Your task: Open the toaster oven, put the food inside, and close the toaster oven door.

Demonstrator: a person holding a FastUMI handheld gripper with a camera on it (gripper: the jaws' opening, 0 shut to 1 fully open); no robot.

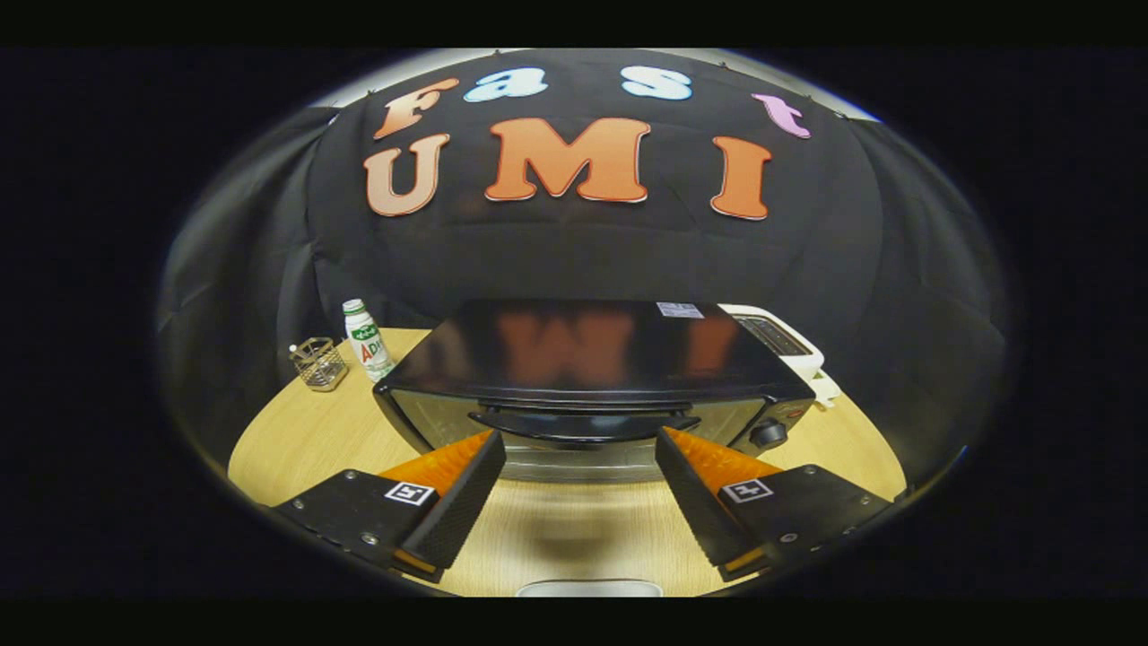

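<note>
- My gripper [580,449] is spread wide, with nothing between the fingers but bare wooden table [574,529]; neither finger touches anything.
- Nearest to me, below the fingers, a pale rim [589,589] of something peeks in on the table. It may be a dish for the food, but I cannot tell what it is or what it holds.
- Just ahead of my fingertips stands the toaster oven [592,377], squarely facing me. Its door [583,431] looks shut, the glass upright, and the dark bar handle [583,426] runs across its top edge, level with my tips and centred in the gap between them.
- I see no food through the glass, which is too dim to judge. A shut door fits either a point before opening or one after closing, so I judge no further than this.
- If the handle is what I am after, doing it well means keeping centred on the bar, closing on its middle rather than an end, and then following the door's arc down and toward me, not tugging straight back, so the oven does not slide.
- To the right of the handle sits a control knob [769,434]; I should keep my right finger off it.
- Beyond, left of the oven, stand a small bottle [367,340] and a wire holder [318,363]; behind to the right is a white appliance [785,345].
</note>
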